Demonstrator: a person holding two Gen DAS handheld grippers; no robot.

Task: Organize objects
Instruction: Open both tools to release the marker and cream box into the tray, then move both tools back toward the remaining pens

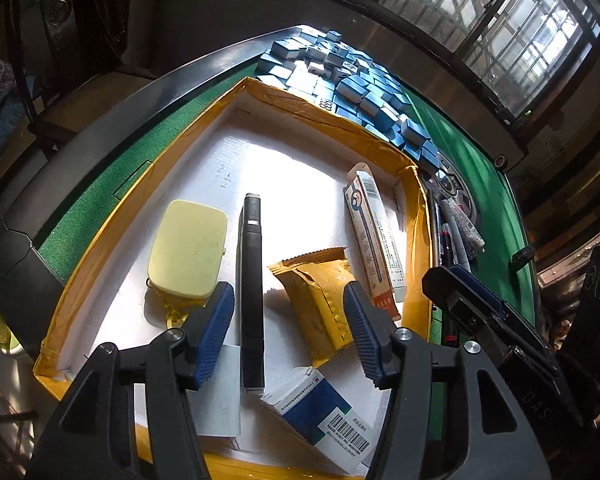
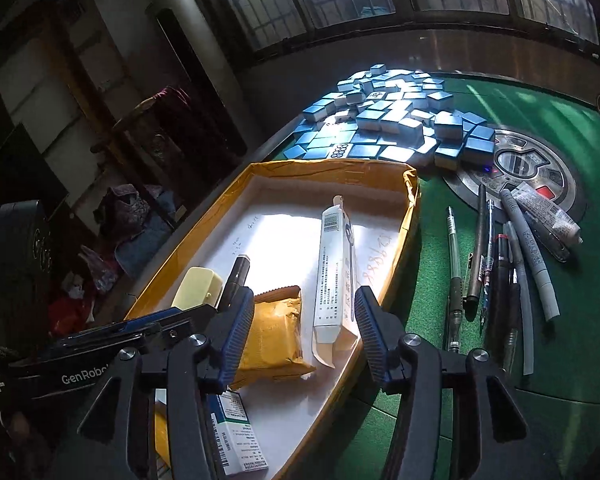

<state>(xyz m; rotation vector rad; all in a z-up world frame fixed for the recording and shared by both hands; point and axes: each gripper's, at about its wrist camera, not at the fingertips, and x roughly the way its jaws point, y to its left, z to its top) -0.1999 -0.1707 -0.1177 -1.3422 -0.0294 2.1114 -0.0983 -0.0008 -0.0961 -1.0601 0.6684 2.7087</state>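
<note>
Ribbed blue pads on both tongs, left tongs (image 1: 290,320) and right tongs (image 2: 304,330), gape empty over a crinkled foil packet (image 1: 320,304).

The left gripper (image 1: 290,334) and the right gripper (image 2: 300,332) look alike: black angular plastic arms, each with a round silver screw head at its knuckle, tipped with ribbed blue pads (image 1: 216,332). Beside the right gripper, the left one's black and blue body bears white "GenRobo" lettering.
</note>
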